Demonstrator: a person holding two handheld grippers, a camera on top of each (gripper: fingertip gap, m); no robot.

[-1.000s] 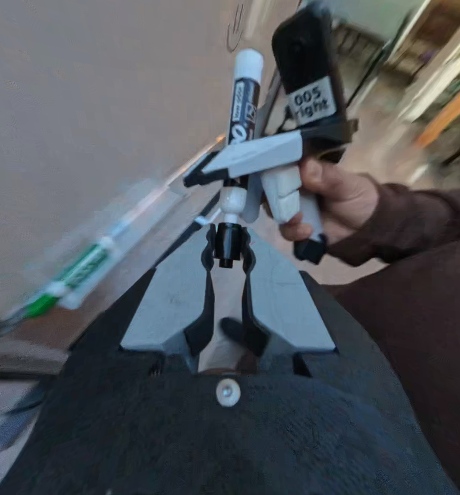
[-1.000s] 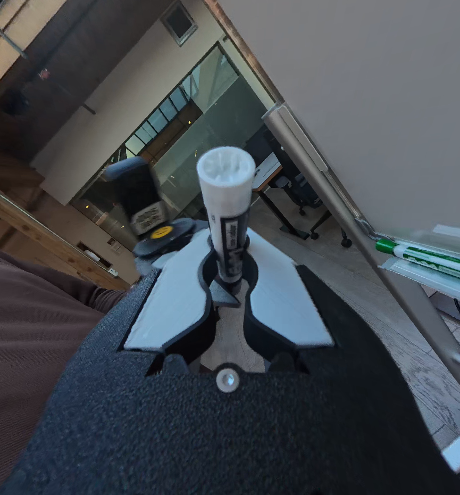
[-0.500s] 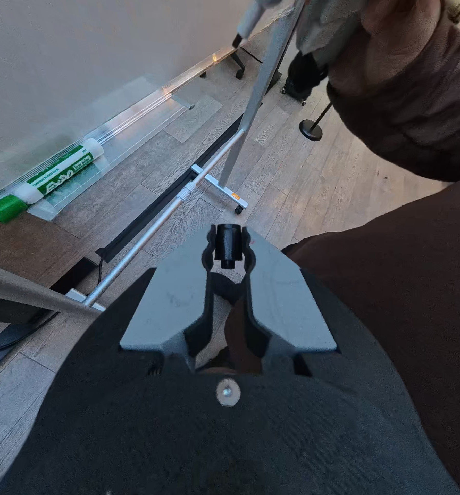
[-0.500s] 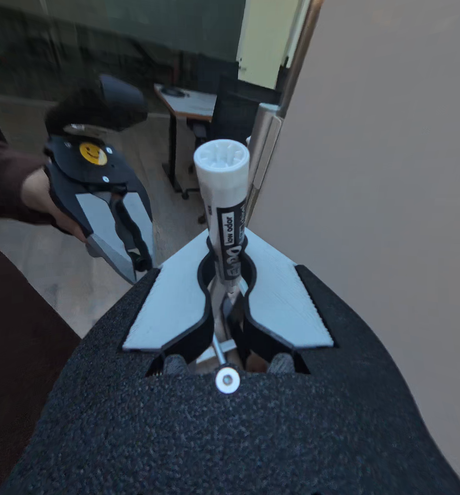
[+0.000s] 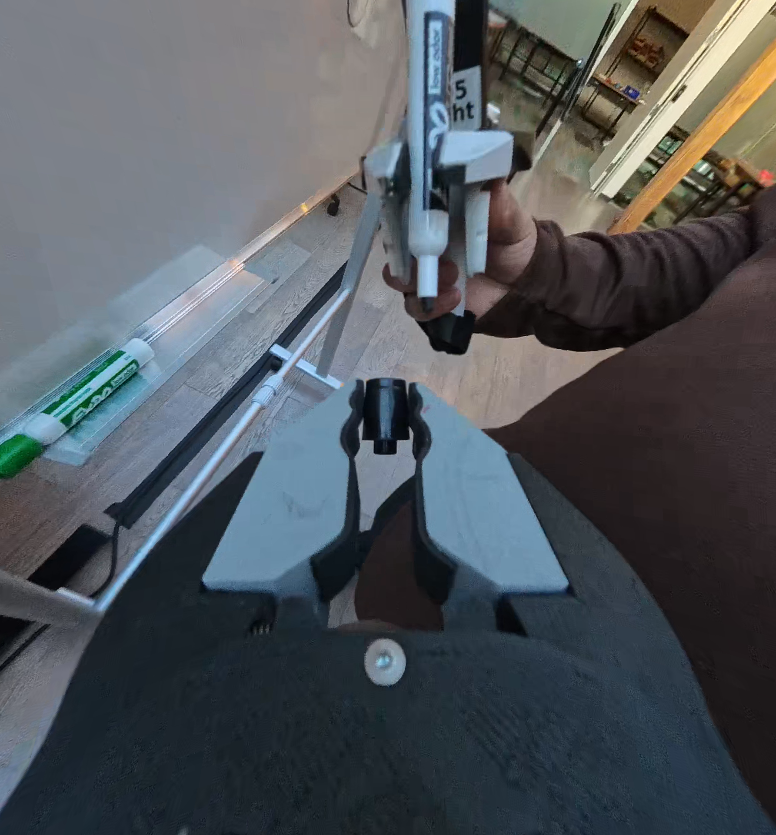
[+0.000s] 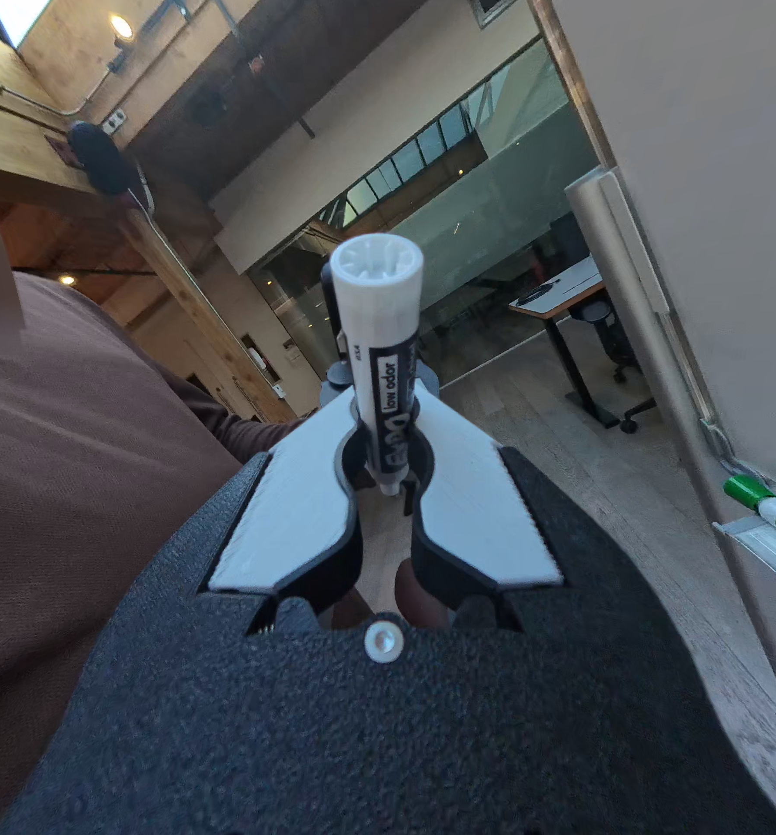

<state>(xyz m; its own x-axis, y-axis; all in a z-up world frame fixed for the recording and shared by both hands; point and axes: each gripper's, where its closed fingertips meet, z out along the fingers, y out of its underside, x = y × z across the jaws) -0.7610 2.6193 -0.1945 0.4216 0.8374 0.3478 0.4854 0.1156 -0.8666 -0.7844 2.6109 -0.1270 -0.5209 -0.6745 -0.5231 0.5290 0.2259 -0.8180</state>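
My left gripper (image 5: 386,413) is shut on a small black marker cap (image 5: 386,415), its open end pointing away from me. Above it in the left wrist view my right gripper (image 5: 426,189) holds a white marker with a black label (image 5: 427,135) upright, its bare tip (image 5: 426,298) pointing down toward the cap with a gap between them. In the right wrist view my right gripper (image 6: 385,433) is shut on that marker (image 6: 379,343), whose white butt end points away from the camera. The left gripper shows only in part behind the marker.
A whiteboard (image 5: 151,113) stands at the left, with a clear tray (image 5: 160,316) holding a green-capped marker (image 5: 83,406), also in the right wrist view (image 6: 774,510). The board's metal stand (image 5: 286,357) is on a wood floor. A brown sleeve (image 5: 625,280) is at the right. A desk (image 6: 566,289) stands beyond.
A second ago the cap sat on the marker's tip; it has come off and stays in my left gripper. The marker swung out of the left view and is back above the cap.
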